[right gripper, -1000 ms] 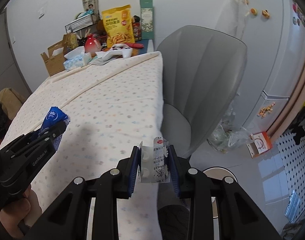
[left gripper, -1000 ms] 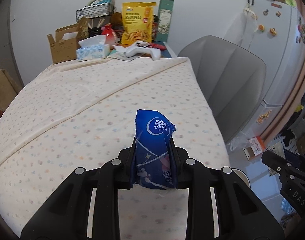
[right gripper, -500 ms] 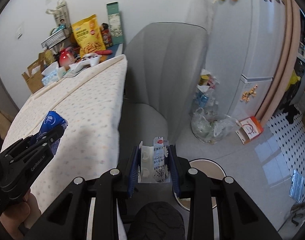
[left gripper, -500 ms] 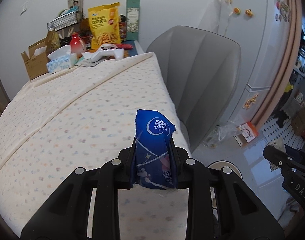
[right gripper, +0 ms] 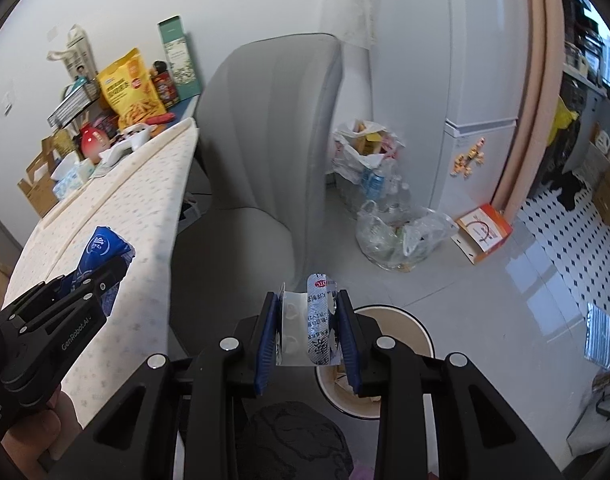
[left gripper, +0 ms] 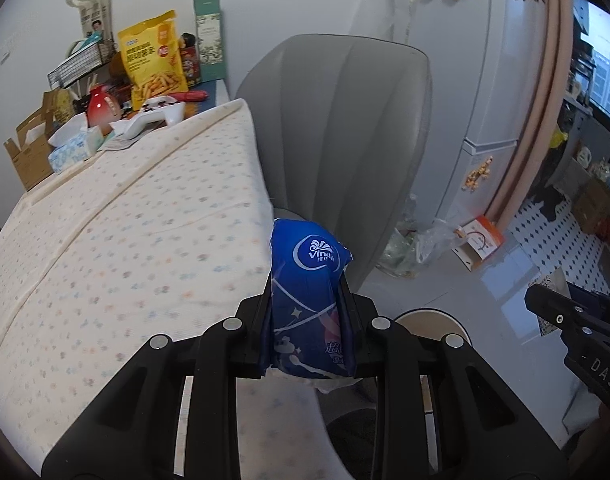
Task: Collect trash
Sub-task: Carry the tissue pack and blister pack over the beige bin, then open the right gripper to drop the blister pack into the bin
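Note:
My left gripper is shut on a blue tissue packet, held above the right edge of the table. It also shows in the right wrist view at the left. My right gripper is shut on a folded silver blister pack, held over the floor just above a round beige trash bin. The bin rim also shows in the left wrist view, partly hidden by the fingers. The right gripper's tip shows at the right of the left wrist view.
A grey chair stands beside the table. Clear plastic bags of bottles and an orange box lie on the floor by the white fridge. Snack bags, a tissue box and a cardboard box crowd the table's far end.
Both grippers have swung right, away from the table toward the floor and bin. The right gripper now hangs over the bin. Both keep their grip.

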`<state>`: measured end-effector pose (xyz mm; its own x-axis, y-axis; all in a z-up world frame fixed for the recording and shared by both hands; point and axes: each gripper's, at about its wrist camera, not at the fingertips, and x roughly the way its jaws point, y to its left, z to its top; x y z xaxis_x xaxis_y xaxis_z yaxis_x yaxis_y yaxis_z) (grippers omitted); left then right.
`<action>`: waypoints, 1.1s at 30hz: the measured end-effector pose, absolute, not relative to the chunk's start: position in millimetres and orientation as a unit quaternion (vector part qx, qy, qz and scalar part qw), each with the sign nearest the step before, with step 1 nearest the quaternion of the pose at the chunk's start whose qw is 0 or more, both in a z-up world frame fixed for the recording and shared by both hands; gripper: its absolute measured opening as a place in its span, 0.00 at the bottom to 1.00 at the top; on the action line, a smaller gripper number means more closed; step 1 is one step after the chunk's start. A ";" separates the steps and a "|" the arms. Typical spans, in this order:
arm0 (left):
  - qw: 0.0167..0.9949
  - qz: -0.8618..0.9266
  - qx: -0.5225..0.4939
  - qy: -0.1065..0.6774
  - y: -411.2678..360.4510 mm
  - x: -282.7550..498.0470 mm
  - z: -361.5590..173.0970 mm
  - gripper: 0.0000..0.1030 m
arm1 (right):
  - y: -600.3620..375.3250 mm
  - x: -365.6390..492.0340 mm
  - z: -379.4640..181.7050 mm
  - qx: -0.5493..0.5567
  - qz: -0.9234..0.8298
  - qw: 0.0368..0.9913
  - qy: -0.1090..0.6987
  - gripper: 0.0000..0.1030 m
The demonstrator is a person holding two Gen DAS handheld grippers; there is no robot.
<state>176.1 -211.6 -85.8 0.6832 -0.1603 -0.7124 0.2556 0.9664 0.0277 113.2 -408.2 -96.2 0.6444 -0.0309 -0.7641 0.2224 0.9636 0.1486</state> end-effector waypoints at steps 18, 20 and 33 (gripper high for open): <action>0.892 -0.161 0.100 0.410 -296.3 196.7 -119.4 0.26 | -472.4 125.6 -127.2 0.150 -0.105 0.884 0.430 0.29; 0.890 -0.164 0.103 0.413 -302.3 200.5 -122.6 0.26 | -477.7 127.1 -130.5 0.153 -0.108 0.883 0.431 0.29; 0.882 -0.170 0.115 0.425 -319.7 208.6 -135.9 0.26 | -507.3 128.2 -146.7 0.167 -0.137 0.878 0.427 0.56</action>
